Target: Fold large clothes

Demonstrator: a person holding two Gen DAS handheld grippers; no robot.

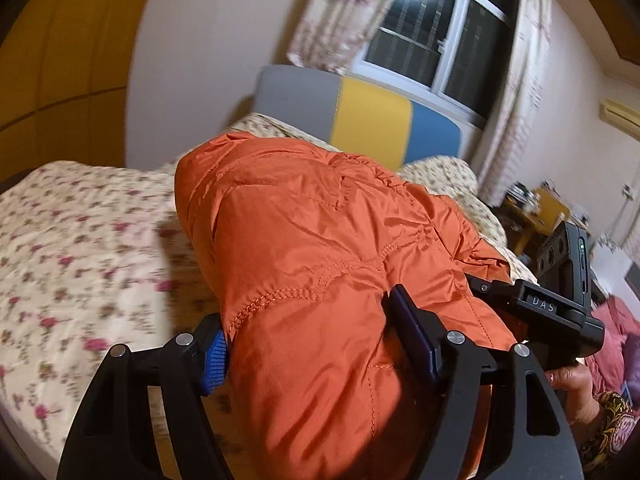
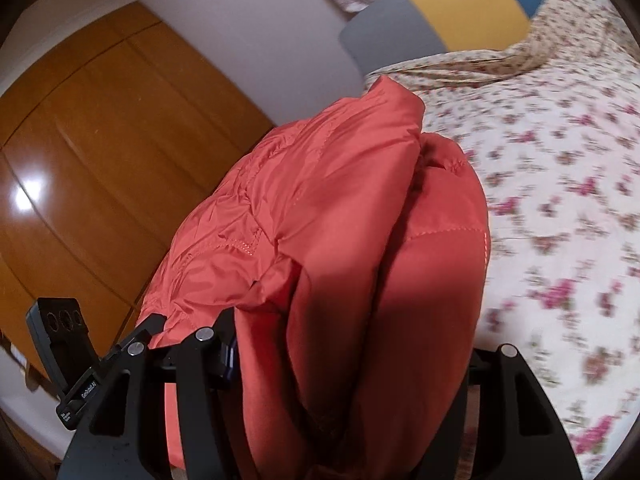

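Both grippers' fingers point(image 1: 218, 360) seemingly clamp the bunched orange jacket point(image 1: 320, 240) above the bed point(image 1: 80, 240).

Home bedroom. A bed point(image 1: 80, 248) under a floral coverlet, its padded headboard point(image 1: 360, 120) in grey, yellow and blue panels; a curtained window point(image 1: 436, 36), dark outside. Glossy wooden wardrobe doors point(image 2: 88, 140) along one wall, cluttered yellow side table point(image 1: 536, 212) past the bed's far corner.

jacket point(image 1: 320, 240) bulk fills both jaws | bed point(image 1: 80, 240) left bare | headboard point(image 1: 360, 112) beyond
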